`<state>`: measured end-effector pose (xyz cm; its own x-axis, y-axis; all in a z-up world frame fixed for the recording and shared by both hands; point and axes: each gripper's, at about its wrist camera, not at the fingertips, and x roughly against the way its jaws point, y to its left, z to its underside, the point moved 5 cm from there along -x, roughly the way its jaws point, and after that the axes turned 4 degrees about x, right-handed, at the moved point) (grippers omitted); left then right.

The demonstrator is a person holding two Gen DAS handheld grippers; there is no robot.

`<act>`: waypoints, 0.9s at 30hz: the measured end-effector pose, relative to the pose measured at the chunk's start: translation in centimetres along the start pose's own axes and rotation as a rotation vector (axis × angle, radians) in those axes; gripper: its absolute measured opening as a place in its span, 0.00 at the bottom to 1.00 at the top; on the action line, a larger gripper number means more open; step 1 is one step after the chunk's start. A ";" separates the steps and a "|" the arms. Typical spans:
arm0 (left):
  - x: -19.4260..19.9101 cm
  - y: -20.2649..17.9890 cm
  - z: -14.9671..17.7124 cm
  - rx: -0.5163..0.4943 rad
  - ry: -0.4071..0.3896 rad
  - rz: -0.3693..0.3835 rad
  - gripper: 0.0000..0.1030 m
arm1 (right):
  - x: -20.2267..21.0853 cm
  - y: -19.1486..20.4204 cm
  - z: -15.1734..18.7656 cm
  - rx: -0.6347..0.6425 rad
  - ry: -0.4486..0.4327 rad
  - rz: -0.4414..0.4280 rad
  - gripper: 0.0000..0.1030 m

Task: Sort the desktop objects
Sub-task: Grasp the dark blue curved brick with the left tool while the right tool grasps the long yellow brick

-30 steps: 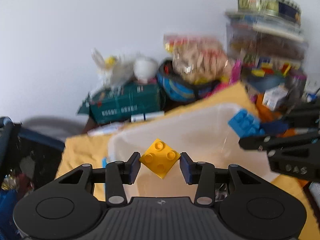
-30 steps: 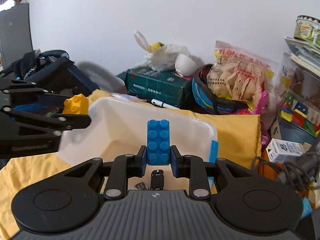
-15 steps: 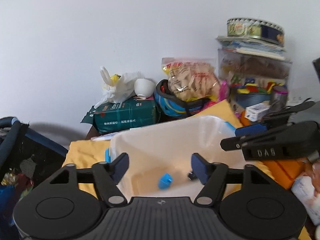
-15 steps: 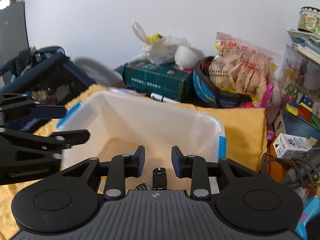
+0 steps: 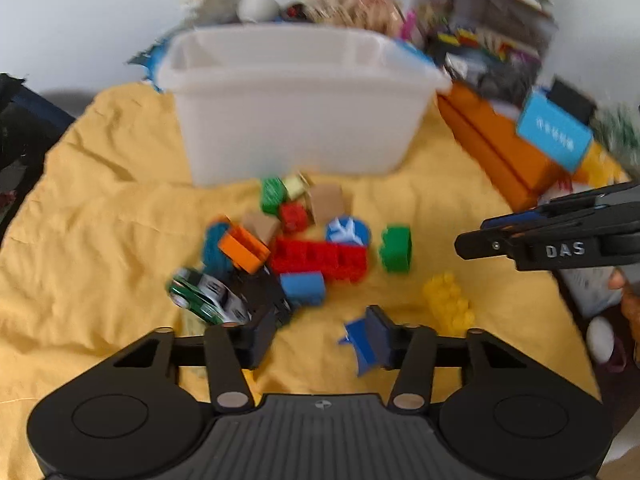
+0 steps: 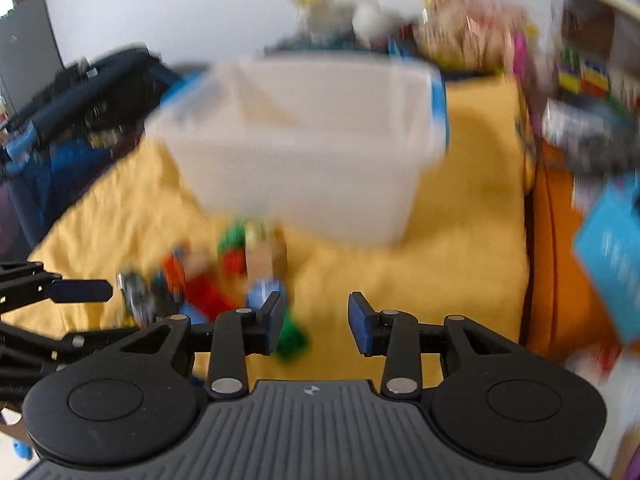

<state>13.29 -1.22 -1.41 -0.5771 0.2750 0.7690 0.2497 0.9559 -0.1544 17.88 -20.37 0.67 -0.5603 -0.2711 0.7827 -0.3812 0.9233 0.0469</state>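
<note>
Both grippers have dropped from above the translucent white plastic bin (image 5: pixel 296 100) to the toy pile on the yellow cloth (image 5: pixel 100 216) in front of it, their bricks gone. The left gripper (image 5: pixel 320 334) is closing with nothing between its jaws, low over the cloth in front of the bin. The right gripper (image 6: pixel 316 322) is opening, also empty. In front of the bin lie a long red brick (image 5: pixel 320 258), a green brick (image 5: pixel 396 248), a yellow brick (image 5: pixel 448 300) and a green-and-white toy car (image 5: pixel 208 296).
</note>
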 end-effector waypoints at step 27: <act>-2.6 -4.6 1.7 -0.038 0.085 0.053 0.41 | -1.3 0.7 4.5 -0.016 0.094 0.014 0.39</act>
<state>12.29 -6.19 -3.75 -0.4945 0.3135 0.8107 0.3081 0.9353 -0.1738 15.07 -20.63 -3.10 -0.4933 -0.2323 0.8383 -0.3620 0.9311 0.0450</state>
